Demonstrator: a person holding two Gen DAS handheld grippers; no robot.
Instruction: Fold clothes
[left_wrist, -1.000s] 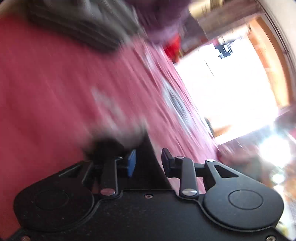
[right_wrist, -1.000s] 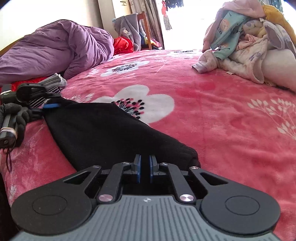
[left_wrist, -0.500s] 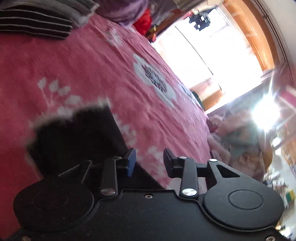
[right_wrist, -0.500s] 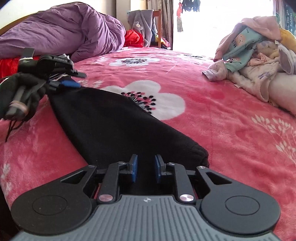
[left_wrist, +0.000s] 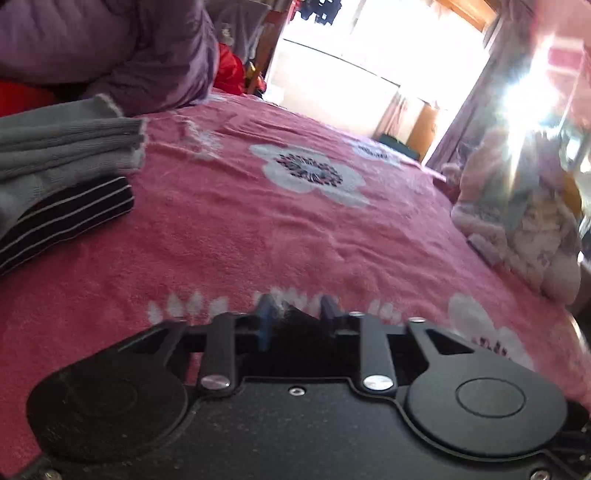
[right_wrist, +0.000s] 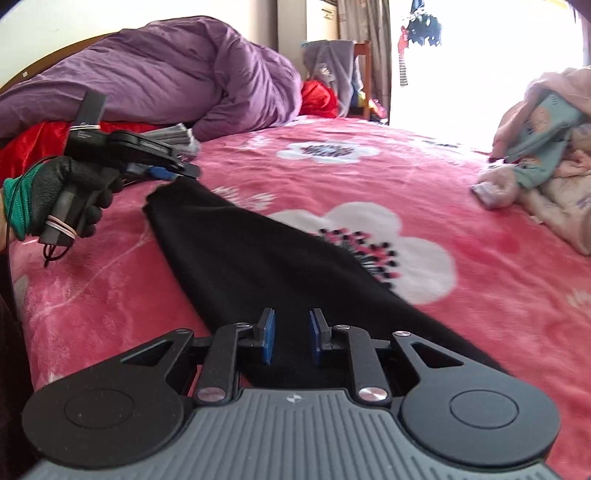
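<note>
From the left wrist, our left gripper is pinched shut on a corner of the black garment to lift it for folding, while from the right wrist our right gripper hangs slightly parted and empty just above the garment's near end.

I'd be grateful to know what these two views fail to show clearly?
- Right wrist view: near end of black garment, hidden beneath right gripper.
- Left wrist view: clothes pile, washed out by window glare.
- Left wrist view: left gripper fingertips, blurred.
</note>
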